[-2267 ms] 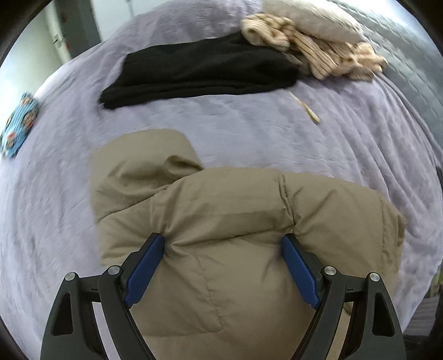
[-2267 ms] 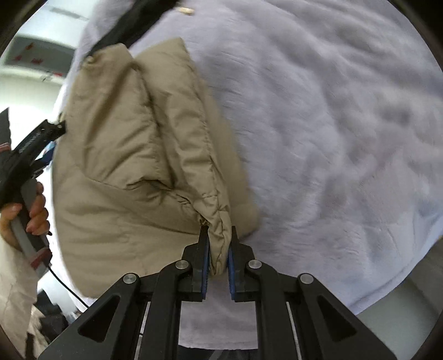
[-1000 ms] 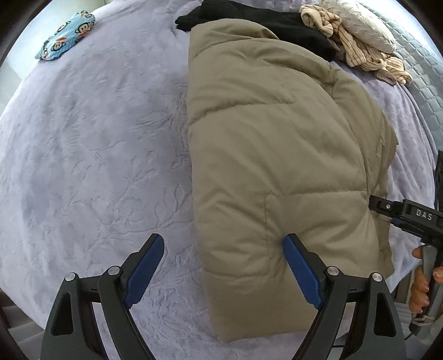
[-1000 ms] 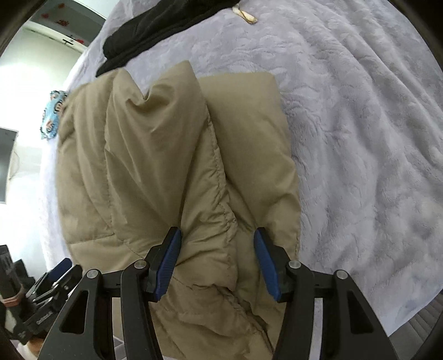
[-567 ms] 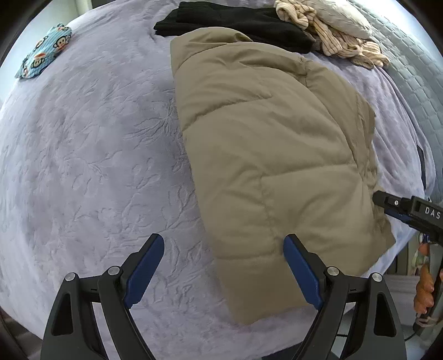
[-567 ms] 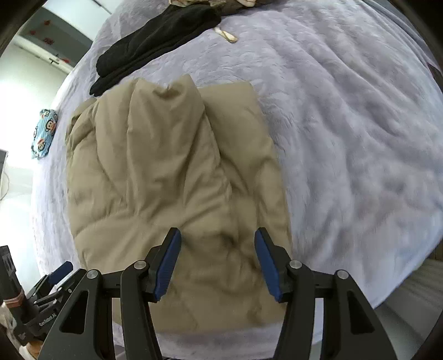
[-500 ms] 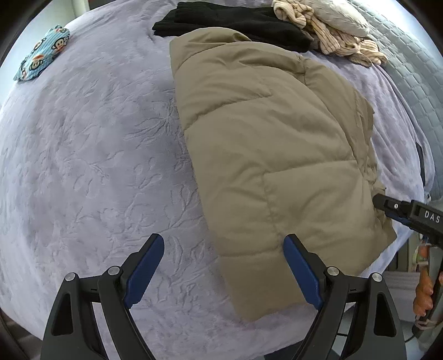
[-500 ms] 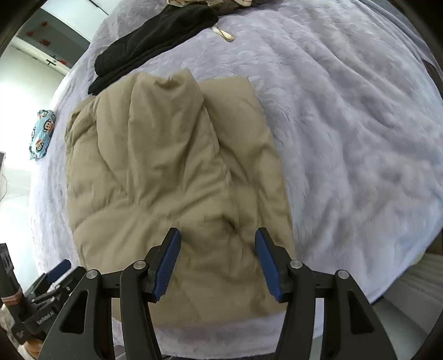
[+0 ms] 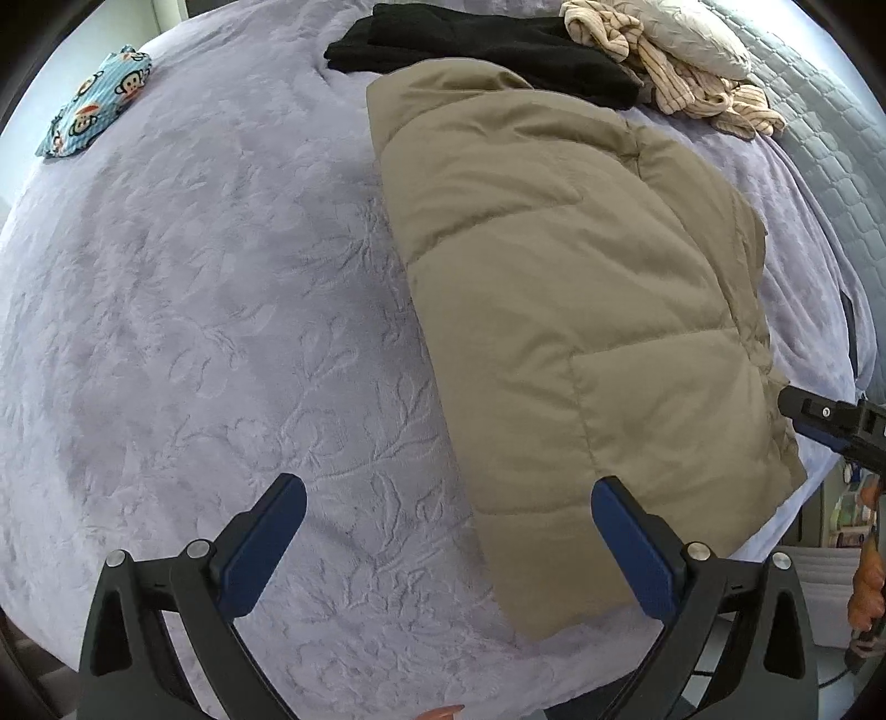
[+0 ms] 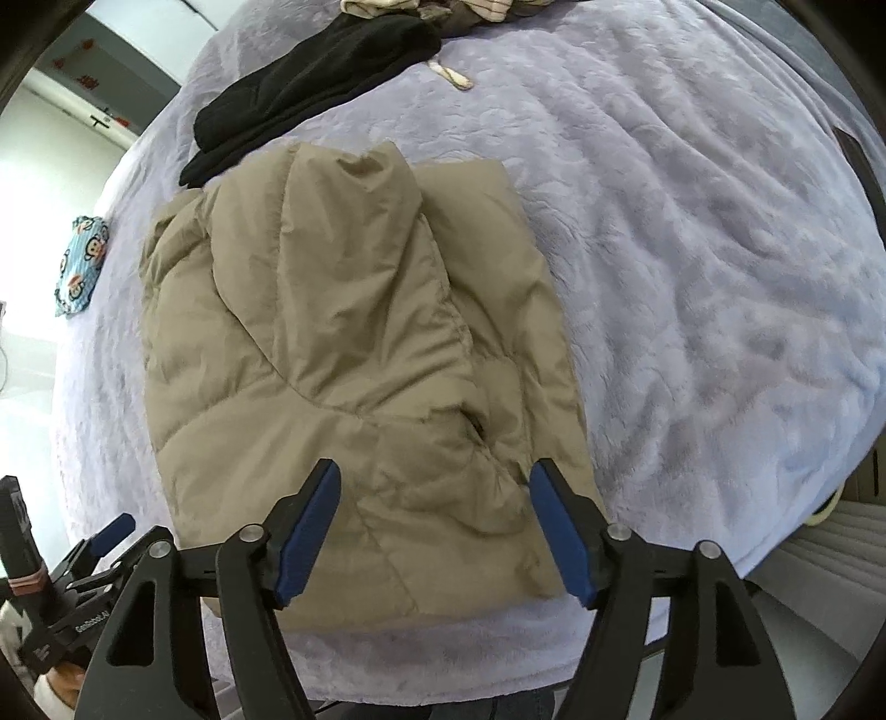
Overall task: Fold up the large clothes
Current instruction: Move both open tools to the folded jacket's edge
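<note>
Left gripper (image 9: pixel 448 529) spread wide, empty, over bedspread (image 9: pixel 194 332); right gripper (image 10: pixel 434 515) likewise wide, empty, above folded tan puffer jacket (image 10: pixel 343 332) lying near bed edge. Jacket's far end partly overlaps black garment (image 9: pixel 487 44); its underside layers hidden.

A lavender bed (image 9: pixel 221 332) carries a tan jacket (image 9: pixel 581 304) at its near edge, black clothes (image 9: pixel 476 44) and striped clothes (image 9: pixel 681 83) behind, a monkey-print cloth (image 9: pixel 94 119) far left.
</note>
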Tool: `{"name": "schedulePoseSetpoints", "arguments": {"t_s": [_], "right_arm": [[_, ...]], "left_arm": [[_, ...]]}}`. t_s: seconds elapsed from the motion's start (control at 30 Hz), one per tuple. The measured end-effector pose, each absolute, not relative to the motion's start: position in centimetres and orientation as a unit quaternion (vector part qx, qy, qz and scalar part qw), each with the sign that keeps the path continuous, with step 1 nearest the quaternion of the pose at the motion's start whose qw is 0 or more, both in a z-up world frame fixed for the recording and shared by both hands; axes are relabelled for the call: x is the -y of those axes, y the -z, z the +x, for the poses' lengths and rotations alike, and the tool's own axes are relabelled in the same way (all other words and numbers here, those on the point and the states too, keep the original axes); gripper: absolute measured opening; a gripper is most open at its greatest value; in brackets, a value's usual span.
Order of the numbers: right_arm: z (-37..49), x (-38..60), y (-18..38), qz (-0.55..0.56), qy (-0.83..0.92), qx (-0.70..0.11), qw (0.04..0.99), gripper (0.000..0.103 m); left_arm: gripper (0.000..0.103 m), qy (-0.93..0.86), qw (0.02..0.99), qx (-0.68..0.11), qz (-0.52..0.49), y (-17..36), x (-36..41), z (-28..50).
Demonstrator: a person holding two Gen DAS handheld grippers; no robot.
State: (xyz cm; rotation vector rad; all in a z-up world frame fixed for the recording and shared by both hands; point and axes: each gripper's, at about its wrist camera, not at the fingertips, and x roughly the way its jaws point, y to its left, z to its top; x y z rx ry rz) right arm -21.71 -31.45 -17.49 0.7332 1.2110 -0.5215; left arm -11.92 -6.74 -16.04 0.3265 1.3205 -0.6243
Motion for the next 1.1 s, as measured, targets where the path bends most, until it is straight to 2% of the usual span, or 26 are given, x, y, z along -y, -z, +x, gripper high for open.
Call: {"name": "schedulePoseSetpoints", "arguments": {"t_s": [0.43,0.47,0.5,0.87,1.1], "right_arm": [[-18.1,36.1,19.2,0.328,0.164,-0.587,0.722,0.085],[-18.1,36.4,19.4,0.329,0.159,-0.587,0.723,0.097],[-18.1,36.6,19.5,0.328,0.156,-0.587,0.723,0.103],[-18.4,39.9,21.5,0.347,0.138,-0.588,0.718,0.103],[-18.3,41.7,23.2,0.390,0.100,-0.600,0.691,0.103]], "left_arm": [[0.103,0.235,0.741,-0.614,0.136,16.1,9.7,-10.5],[0.103,0.234,0.740,-0.615,0.136,16.1,9.9,-10.5],[0.103,0.231,0.741,-0.616,0.136,16.2,10.2,-10.5],[0.103,0.230,0.732,-0.629,0.124,16.8,11.6,-10.0],[0.103,0.273,0.706,-0.651,0.061,17.4,11.5,-8.0]]}}
